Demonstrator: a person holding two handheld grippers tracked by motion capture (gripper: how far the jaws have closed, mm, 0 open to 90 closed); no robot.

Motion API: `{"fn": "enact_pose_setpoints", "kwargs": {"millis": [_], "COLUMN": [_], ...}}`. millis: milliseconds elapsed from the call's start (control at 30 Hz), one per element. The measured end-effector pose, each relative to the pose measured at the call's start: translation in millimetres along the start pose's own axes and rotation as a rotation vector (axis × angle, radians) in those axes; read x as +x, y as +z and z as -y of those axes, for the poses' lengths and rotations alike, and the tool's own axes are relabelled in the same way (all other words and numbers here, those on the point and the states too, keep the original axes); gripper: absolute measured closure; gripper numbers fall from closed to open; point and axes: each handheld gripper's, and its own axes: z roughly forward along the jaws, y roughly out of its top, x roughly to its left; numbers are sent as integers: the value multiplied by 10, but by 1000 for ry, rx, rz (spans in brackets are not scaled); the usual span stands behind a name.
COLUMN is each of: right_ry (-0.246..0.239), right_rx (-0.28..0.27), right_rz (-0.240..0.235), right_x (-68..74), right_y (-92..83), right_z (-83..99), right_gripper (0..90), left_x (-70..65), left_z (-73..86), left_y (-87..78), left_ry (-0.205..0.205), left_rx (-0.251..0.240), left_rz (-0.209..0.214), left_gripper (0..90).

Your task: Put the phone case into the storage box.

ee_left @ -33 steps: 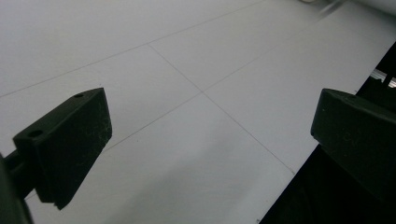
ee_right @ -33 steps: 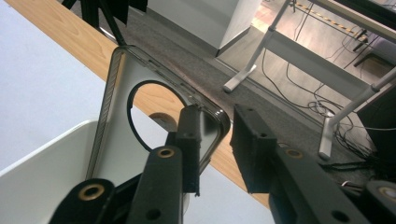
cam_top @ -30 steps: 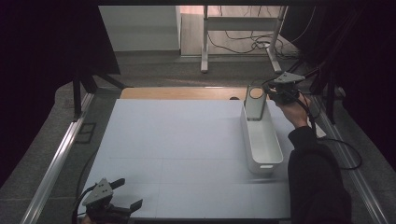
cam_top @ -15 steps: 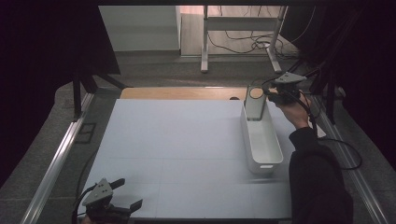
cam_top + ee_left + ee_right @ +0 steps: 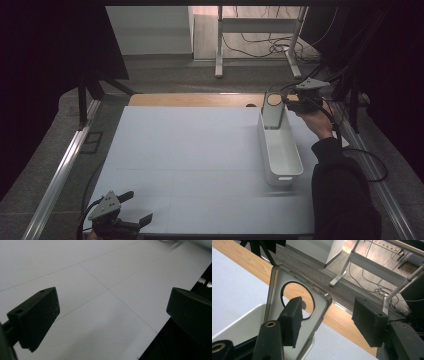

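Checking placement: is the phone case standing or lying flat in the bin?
Standing: the phone case leans upright against the far end of the white bin.

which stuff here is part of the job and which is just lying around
In use, as far as the frames suggest:
- phone case, upright at the far end of the white bin
- right gripper, open beside the case
- left gripper, open, idle at the near edge

Just there:
- white table top
- metal frame and cables on the floor beyond

A lab or workshop: a white surface [image 5: 190, 150] framed by metal rails [image 5: 55, 180], loose cables [image 5: 250, 47] on the floor, desk legs [image 5: 218, 45] beyond.
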Motion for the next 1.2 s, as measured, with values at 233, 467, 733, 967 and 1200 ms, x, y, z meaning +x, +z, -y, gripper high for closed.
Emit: {"fn": "enact_pose_setpoints", "kwargs": {"millis": [233, 467, 733, 967, 1200], "right_ry": [35, 70, 118, 162, 201], "right_rx": [19, 48, 55, 93, 117], "right_rz": [-20, -58, -85, -142, -186], "right_x": [11, 73, 139, 234, 384], "right_y": [-45, -94, -173, -227, -287], "right_z": [-5, -17, -25, 6, 5], "right_gripper": [357, 330, 309, 208, 129], "left_x": [3, 8, 11, 13, 19], "left_z": [3, 7, 8, 9, 11], "left_y": [-3, -13, -15, -15, -20], "left_ry": [-1, -9, -11, -12, -20], "left_rx": [-1, -5, -7, -8, -13], "left_rz": [0, -2, -3, -3, 1], "left_gripper": [0, 0, 0, 0, 0]}}
